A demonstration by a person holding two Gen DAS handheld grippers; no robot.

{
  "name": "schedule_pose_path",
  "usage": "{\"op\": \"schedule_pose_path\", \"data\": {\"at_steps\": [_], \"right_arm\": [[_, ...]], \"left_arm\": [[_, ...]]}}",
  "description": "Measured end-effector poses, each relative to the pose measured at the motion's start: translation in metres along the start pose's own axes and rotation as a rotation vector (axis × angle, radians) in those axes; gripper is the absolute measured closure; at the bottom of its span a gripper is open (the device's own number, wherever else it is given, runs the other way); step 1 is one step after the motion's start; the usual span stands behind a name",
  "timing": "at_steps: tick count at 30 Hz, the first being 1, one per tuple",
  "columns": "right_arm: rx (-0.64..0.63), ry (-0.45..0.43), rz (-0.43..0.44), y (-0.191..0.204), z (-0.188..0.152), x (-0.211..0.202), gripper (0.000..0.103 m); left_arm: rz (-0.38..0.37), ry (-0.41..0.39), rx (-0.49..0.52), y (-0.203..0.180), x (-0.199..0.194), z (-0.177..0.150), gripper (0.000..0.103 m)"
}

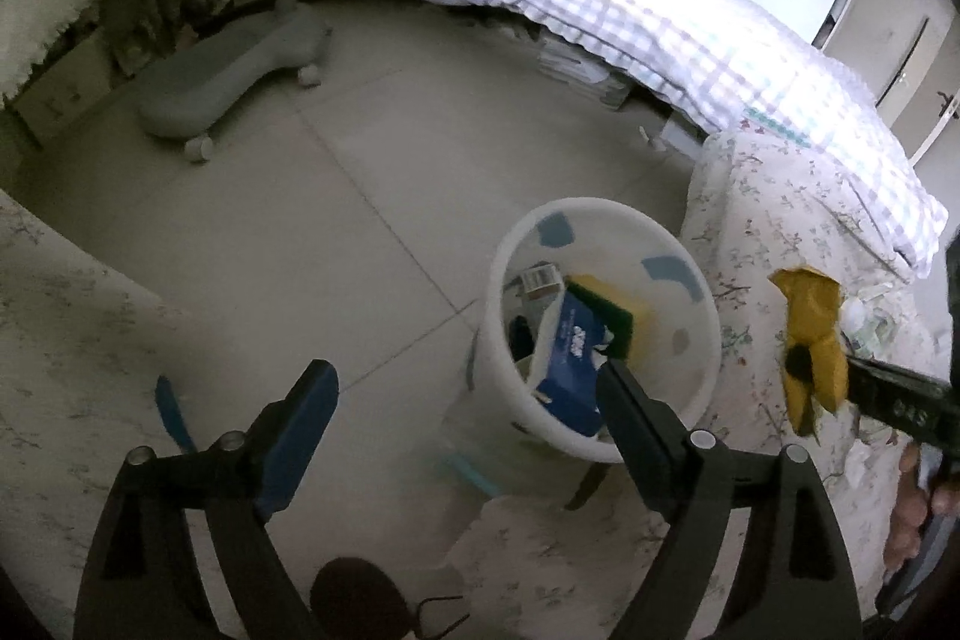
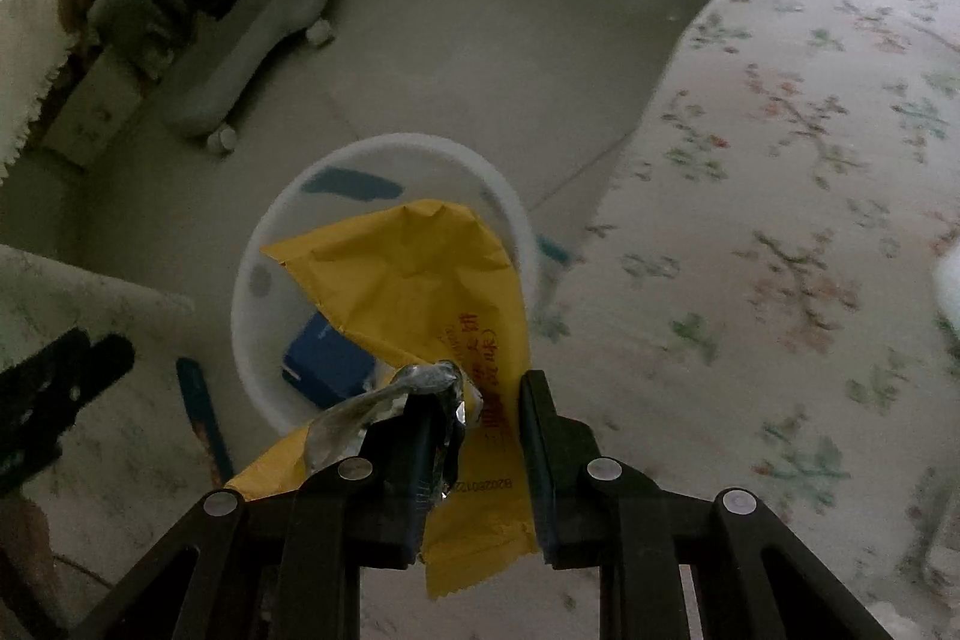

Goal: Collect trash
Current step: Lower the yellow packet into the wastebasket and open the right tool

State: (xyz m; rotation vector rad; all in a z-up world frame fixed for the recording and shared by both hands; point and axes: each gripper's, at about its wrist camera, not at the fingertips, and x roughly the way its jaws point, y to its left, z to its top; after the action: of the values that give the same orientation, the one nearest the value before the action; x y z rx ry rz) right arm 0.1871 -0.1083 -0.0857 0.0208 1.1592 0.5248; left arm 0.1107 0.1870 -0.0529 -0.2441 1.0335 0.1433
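The right claw [image 2: 474, 403] pinches a yellow wrapper [image 2: 420, 280] whose silver inside is crumpled over its left finger; the wrapper hangs ahead of the claw, above the open mouth of the white bin [image 2: 384, 148]. The left claw [image 1: 465, 388] is spread wide with nothing between its fingers, and the bin [image 1: 606, 211] stands just ahead of its right finger on the tiled floor [image 1: 360, 196].

To the right of both claws lies a flowered cloth [image 2: 780, 220], its edge close beside the bin. Farther ahead are a checked bedspread [image 1: 660, 16] and, ahead to the left, a grey chair base on wheels [image 1: 210, 88].

The left view looks down into the bin and shows a blue box [image 1: 570, 346], a green and yellow sponge [image 1: 606, 310] and a small printed carton [image 1: 540, 277]; it also shows the wrapper [image 1: 810, 334] from the side, off to its right, with the hand [image 1: 924, 496] that holds the other claw. In the right view the wrapper covers most of the bin, leaving only a corner of the blue box [image 2: 324, 358] to see.
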Motion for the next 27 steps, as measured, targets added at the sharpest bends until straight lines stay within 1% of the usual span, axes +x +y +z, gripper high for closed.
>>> {"op": "schedule_pose_path", "data": {"at_steps": [2, 6, 9, 10, 11, 12, 13, 18, 23, 27], "right_arm": [[0.004, 0.005, -0.002, 0.006, 0.006, 0.009, 0.078], [0.019, 0.007, 0.004, 0.012, 0.014, 0.019, 0.078], [0.038, 0.011, 0.02, 0.017, 0.019, 0.024, 0.071], [0.044, 0.009, 0.026, 0.017, 0.021, 0.025, 0.065], [0.055, 0.007, 0.039, 0.018, 0.024, 0.026, 0.05], [0.064, 0.001, 0.043, 0.018, 0.026, 0.025, 0.044], [0.072, -0.011, 0.044, 0.019, 0.027, 0.023, 0.042], [0.072, -0.037, 0.044, 0.019, 0.031, 0.012, 0.041], [0.071, -0.052, 0.033, 0.014, 0.027, -0.004, 0.041], [0.063, -0.063, 0.0, 0.001, 0.021, -0.024, 0.04]], "left_arm": [[0.001, -0.005, -0.006, 0.004, -0.001, 0.0, 0.012], [0.002, -0.017, -0.009, 0.009, -0.006, 0.0, 0.006], [0.007, -0.019, -0.004, 0.011, -0.008, -0.001, 0.004], [0.009, -0.02, -0.003, 0.012, -0.008, -0.001, 0.004], [0.01, -0.021, -0.004, 0.012, -0.008, -0.001, 0.004], [0.01, -0.021, -0.006, 0.012, -0.009, -0.001, 0.004], [0.01, -0.02, -0.009, 0.013, -0.009, -0.001, 0.004], [0.007, -0.014, -0.026, 0.014, -0.011, -0.001, 0.004], [-0.005, -0.013, -0.027, 0.011, -0.014, -0.003, 0.004], [-0.01, -0.013, -0.008, 0.003, -0.016, -0.005, 0.004]]}}
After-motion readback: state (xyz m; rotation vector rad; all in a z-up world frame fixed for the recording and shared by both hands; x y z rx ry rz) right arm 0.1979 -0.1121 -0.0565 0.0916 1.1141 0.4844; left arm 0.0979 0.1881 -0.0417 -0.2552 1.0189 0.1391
